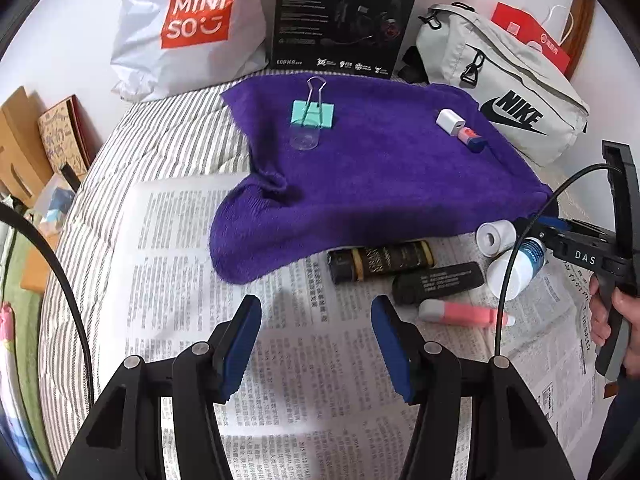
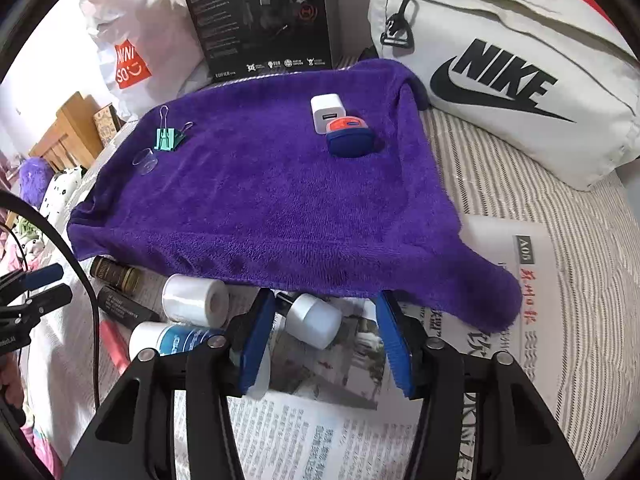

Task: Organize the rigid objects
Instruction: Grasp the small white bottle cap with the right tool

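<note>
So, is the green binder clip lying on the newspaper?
No, the green binder clip rests on the purple towel, beside a clear small cup, while the newspaper lies nearer the camera.

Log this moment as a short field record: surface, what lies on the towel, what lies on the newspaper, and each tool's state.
surface: striped bedding, newspaper
on purple towel: green binder clip, clear cup, white charger, blue-and-orange item
on newspaper: dark tubes, pink marker, white roll, white bottles
left tool: open, empty
right tool: open, around a white bottle
</note>
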Available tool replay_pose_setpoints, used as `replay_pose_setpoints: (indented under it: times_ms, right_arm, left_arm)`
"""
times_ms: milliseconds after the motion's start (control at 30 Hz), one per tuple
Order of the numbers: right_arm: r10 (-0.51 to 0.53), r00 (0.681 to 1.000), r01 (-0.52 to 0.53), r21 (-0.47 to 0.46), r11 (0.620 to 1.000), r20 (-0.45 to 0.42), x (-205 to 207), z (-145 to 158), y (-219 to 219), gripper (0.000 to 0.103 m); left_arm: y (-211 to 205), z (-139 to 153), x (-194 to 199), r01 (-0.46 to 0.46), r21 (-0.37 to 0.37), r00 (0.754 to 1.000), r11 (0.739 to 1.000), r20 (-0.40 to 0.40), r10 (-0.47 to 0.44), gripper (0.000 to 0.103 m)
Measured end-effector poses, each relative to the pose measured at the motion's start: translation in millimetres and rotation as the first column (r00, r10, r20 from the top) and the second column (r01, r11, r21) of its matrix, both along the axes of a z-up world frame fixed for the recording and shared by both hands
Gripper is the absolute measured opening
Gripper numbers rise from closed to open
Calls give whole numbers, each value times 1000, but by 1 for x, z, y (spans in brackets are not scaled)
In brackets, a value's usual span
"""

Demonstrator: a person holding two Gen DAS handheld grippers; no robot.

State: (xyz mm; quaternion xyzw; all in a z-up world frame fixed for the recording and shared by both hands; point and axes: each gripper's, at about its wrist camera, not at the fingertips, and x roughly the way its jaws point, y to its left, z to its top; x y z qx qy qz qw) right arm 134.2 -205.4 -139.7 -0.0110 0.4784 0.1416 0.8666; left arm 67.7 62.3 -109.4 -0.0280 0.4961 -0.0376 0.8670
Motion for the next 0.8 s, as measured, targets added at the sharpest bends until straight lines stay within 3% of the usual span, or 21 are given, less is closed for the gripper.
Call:
replay_pose_setpoints:
  times_ms: [100,133,533,800]
  right_arm:
    - [26,1000,-26,3,1000,0,-1,1,2,30]
    - [29,1000,-29,-8,1000,4,-3,2,1,28]
    - [25,1000,-23,-100,995,11,-31,1,-24,29]
    - [27,997,-21,-86,996,67,-43,-6,-25,30]
  left_arm:
    - [3,-3,-1,-6,-9,1000,1000,-5,6,55]
    - [4,-4,-2,-7,-14,1000,1000,-5,7,55]
    - [3,-5,-7,0,-39,1000,999,2,0,55]
    - [-2,-1,-8,20,-71,1000,997,12,-19,55]
